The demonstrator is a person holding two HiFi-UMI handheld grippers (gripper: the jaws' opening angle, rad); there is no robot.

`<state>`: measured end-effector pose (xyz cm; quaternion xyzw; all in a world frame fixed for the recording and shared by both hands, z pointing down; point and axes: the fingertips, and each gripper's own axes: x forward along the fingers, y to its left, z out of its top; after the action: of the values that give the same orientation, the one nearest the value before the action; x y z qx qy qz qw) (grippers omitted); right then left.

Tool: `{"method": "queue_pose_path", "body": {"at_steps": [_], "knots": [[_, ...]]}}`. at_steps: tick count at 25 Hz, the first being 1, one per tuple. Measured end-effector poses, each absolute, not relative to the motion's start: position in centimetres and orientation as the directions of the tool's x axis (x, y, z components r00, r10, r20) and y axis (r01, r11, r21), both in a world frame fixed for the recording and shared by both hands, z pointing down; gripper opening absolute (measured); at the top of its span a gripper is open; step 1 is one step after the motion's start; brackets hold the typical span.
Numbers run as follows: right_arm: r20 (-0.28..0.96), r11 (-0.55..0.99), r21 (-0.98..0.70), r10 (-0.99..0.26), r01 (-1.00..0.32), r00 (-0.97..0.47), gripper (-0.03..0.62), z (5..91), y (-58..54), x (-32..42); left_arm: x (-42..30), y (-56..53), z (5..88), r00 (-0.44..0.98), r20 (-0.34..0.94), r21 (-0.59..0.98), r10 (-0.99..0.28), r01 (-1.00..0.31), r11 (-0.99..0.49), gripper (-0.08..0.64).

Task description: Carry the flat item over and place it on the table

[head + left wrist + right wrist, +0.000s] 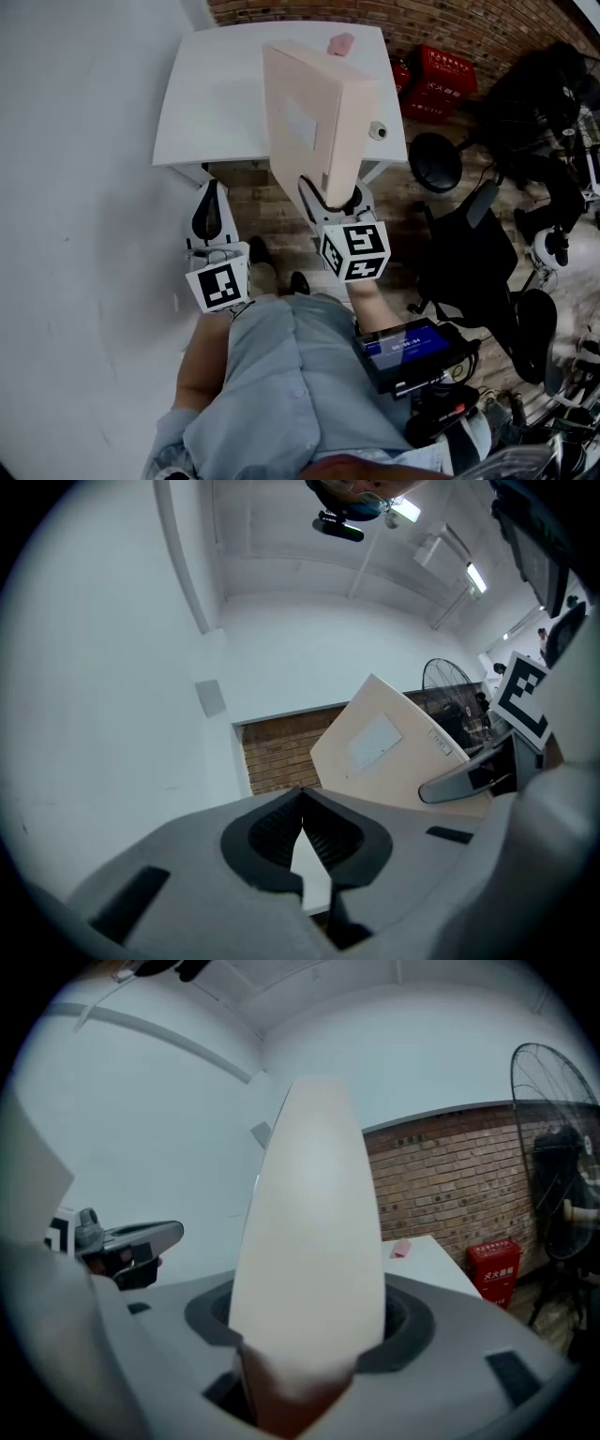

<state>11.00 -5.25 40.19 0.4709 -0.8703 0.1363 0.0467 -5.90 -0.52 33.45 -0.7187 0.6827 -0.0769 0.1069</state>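
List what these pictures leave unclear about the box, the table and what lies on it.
1. Head view: the middle of the table is hidden behind the upright box.
2. Head and left gripper views: the label on the box is too small to read.
3. Head and right gripper views: the pink item is too small to identify.
4. Right gripper view: the box's lower end, inside the right gripper, is blurred, too near the lens.

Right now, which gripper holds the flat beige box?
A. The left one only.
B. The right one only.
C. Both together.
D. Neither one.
B: the right gripper is clamped on one edge of the box, while the left gripper is shut on nothing and stays apart from it.
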Motion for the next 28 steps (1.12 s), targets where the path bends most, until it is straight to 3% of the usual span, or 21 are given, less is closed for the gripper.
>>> {"method": "queue_pose_path", "body": {"at_steps": [19,28], "knots": [[0.281,0.547,-0.281,-0.739,-0.789,-0.612,0.285,36.2,-24.7,-1.6,-18.0,-21.2,28.9,0.043,-0.039,-0.241,-0.998,-0.970,-0.032,0.008],[0.284,0.578,-0.279,-0.713,-0.767,-0.641,0.287,38.3,-26.5,-6.8,-22.3,-23.2,30.4,0.037,-0.095,-0.217,-0.995,-0.976,-0.016,0.008]]}}
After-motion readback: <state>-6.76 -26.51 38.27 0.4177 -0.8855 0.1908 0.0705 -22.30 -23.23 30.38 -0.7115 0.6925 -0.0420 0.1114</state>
